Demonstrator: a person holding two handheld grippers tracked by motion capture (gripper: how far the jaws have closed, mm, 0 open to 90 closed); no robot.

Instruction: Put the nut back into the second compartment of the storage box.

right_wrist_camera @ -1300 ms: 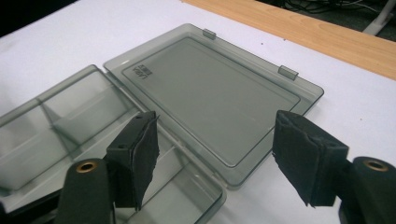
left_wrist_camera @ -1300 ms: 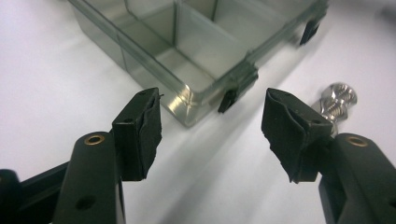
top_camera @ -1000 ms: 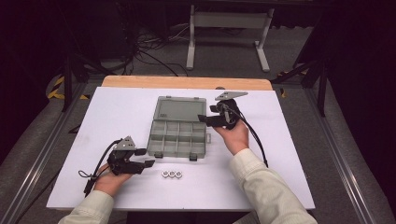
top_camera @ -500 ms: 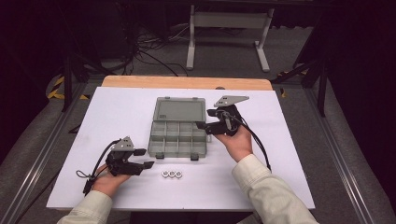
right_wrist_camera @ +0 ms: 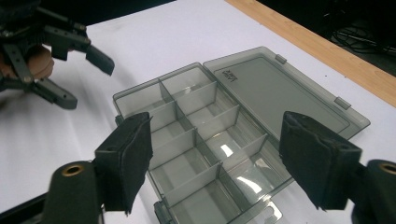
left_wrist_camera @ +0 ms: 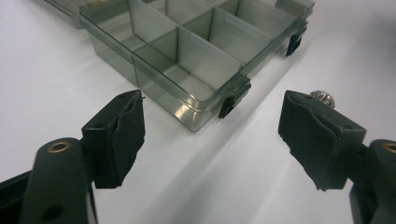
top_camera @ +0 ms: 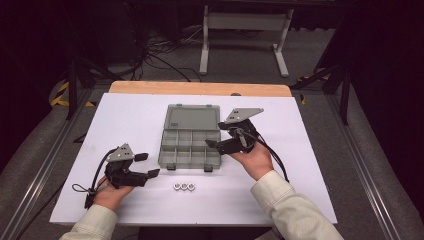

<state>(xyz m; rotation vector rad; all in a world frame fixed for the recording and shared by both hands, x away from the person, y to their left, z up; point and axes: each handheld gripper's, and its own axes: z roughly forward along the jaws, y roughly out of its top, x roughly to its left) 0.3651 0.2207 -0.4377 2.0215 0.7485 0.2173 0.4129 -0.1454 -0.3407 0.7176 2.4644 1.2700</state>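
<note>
On the white table [top_camera: 125, 115], near its middle, lies a smoky grey compartment box [top_camera: 190, 150] with its lid [top_camera: 192, 118] folded flat open toward the far side. A small line of writing is moulded into one corner of the lid, visible in the right gripper view, but it is too small to read. The compartments that can be seen look empty. Two dark latches [left_wrist_camera: 228, 105] sit on the box's near wall. Three small metal nuts [top_camera: 184, 186] lie in a row touching one another, just off the near edge of the box. The left gripper [top_camera: 144, 165] is held low at the near left, its jaws spread wide, pointing toward the box's near left corner; in its own view one nut [left_wrist_camera: 323, 98] peeks over the right jaw. The right gripper [top_camera: 216, 139] hovers over the box's right edge, jaws also wide apart and holding nothing. Bare table lies open to the left, right and front of the box. A strip of wood [top_camera: 200, 88] edges the far side of the table.
</note>
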